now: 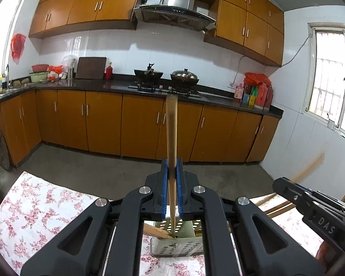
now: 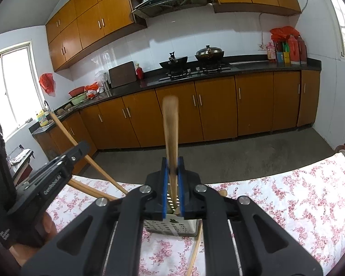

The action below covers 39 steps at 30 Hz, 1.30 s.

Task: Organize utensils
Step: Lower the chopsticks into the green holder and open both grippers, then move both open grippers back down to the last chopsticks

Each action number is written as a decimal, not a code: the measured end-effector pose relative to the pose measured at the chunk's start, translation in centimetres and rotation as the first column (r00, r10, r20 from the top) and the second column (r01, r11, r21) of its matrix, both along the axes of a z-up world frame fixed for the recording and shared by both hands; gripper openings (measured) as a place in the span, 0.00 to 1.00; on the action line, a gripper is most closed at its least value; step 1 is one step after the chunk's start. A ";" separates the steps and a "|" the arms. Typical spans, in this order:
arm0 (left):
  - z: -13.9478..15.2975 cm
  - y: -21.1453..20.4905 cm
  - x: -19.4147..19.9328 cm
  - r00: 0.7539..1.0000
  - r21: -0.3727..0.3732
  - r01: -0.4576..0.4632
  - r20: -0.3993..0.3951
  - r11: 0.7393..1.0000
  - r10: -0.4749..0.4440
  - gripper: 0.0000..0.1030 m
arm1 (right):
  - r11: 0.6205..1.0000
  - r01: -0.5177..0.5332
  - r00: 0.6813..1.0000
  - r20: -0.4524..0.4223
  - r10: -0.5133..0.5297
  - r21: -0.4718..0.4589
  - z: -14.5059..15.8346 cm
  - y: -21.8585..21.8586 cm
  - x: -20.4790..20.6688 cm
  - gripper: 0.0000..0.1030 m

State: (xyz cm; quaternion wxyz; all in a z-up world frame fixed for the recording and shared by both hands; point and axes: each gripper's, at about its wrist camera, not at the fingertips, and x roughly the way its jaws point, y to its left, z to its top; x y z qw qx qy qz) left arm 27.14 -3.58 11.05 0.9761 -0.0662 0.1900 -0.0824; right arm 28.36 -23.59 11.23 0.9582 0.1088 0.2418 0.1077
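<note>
Both grippers, left (image 1: 172, 184) and right (image 2: 172, 184), each clamp a wooden chopstick (image 1: 171, 138) above the table (image 1: 34, 207).
Lower tips reach into the perforated holder (image 1: 177, 246); judged best to sink them upright before letting go, clear of loose chopsticks (image 2: 92, 191).

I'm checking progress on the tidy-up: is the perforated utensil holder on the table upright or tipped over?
Upright. The utensil holder stands on the floral tablecloth with its open top facing up, and chopsticks lean into it.
</note>
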 end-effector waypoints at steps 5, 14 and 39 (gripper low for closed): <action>0.5 0.4 -0.5 1.000 0.001 -0.006 0.001 1.000 0.006 0.09 | 1.000 0.011 1.000 0.018 -0.011 -0.009 0.5 -0.1 -1.1 0.14; 2.4 2.0 -4.0 0.998 0.013 -0.048 0.031 0.999 0.048 0.30 | 0.999 0.046 0.998 0.053 -0.046 -0.008 1.6 -1.5 -5.1 0.18; -12.4 7.4 -9.5 0.940 0.113 -0.110 -0.311 0.988 0.140 0.31 | 0.999 0.008 0.930 -0.367 -0.025 -0.048 -18.8 0.9 -9.6 0.29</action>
